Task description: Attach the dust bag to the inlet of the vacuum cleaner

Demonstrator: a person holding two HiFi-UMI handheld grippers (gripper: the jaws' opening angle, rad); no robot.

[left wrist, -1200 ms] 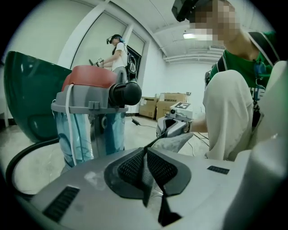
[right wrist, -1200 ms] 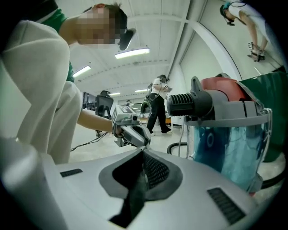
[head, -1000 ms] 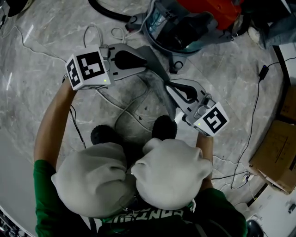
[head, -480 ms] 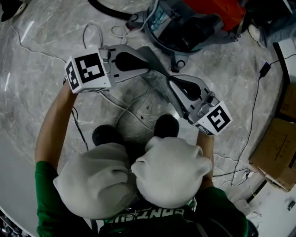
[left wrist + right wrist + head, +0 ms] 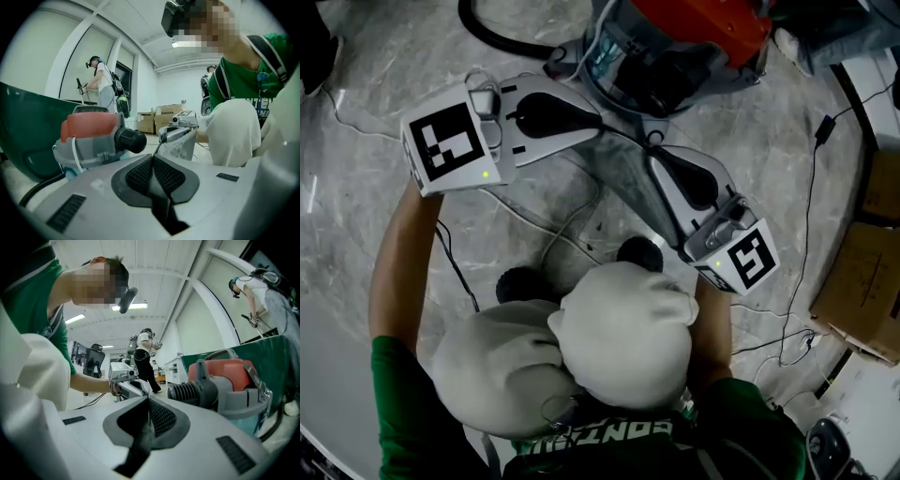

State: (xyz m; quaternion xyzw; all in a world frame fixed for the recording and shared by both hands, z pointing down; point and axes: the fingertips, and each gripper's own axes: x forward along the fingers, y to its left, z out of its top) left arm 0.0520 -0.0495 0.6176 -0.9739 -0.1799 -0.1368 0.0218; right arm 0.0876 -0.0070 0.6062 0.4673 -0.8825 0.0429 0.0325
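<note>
L gripper [image 5: 596, 125] + R gripper [image 5: 654, 161] both clamped on dust bag [image 5: 626, 180], close to vac [image 5: 675, 52].
Head view: grey bag is stretched between the two jaw tips over the floor [image 5: 375, 216], near its top edge at centre. The vac lies just beyond, cut off by the top edge, w/ its opening hard to make out. Bag's lower end is hidden behind the R gripper and the knees [image 5: 609, 342]. L gripper view: jaws closed tight on a thin dark fold of bag [image 5: 158, 201]. Vac [image 5: 86, 136] sits at left w/ a black round port [image 5: 131, 138], and the bag isn't touching it. R gripper view: jaws together on bag fabric [image 5: 139, 441]. Vac [image 5: 225, 380] is at right, its base hidden by the gripper body.
</note>
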